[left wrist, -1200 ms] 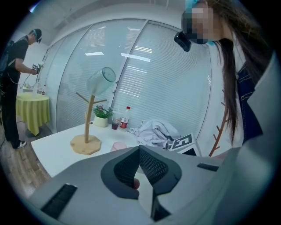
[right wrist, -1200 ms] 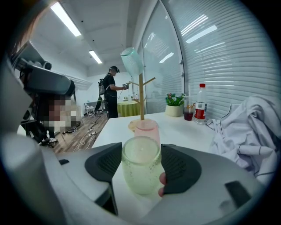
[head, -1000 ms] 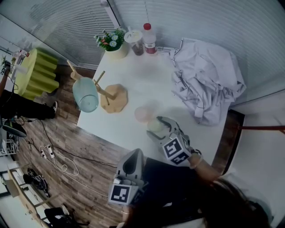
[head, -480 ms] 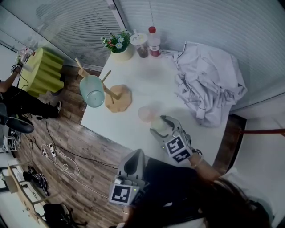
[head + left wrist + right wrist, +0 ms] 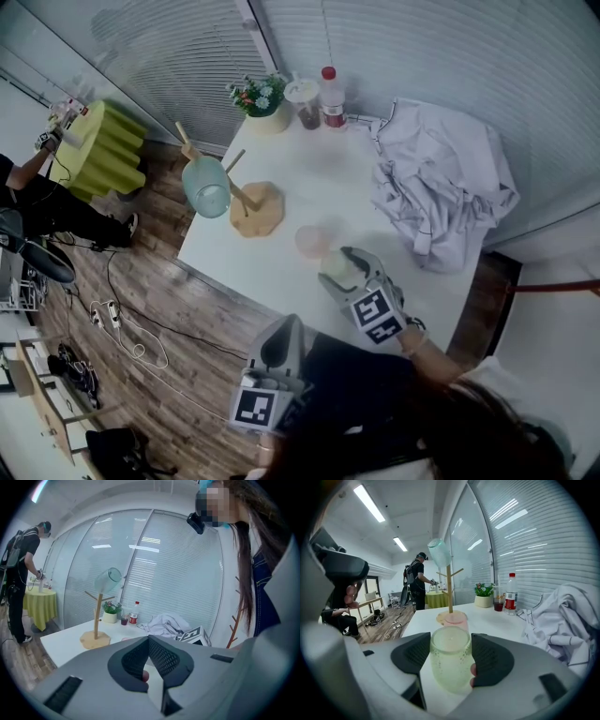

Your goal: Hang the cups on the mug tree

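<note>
The wooden mug tree [image 5: 251, 201] stands at the left of the white table [image 5: 309, 164], and a pale blue cup [image 5: 206, 186] hangs from one of its pegs. A pink cup [image 5: 312, 241] stands on the table near the front edge. Just in front of it, my right gripper [image 5: 341, 274] is shut on a yellow-green speckled cup [image 5: 332, 262], held upright [image 5: 450, 665] between both pads with the pink cup [image 5: 455, 619] and the tree [image 5: 449, 590] beyond. My left gripper [image 5: 278, 332] hangs off the table by the person's body, its jaws [image 5: 149, 645] together with nothing between them.
A crumpled white garment [image 5: 439, 186] covers the table's right side. At the far edge stand a potted plant [image 5: 262, 98], a glass with a dark drink [image 5: 306, 101] and a red-capped bottle [image 5: 332, 94]. A person [image 5: 33, 202] stands by a yellow-green table [image 5: 105, 150] on the wooden floor.
The head view has drifted slightly, so the table sits a little further right and lower. Both grippers and all cups keep the same places relative to one another.
</note>
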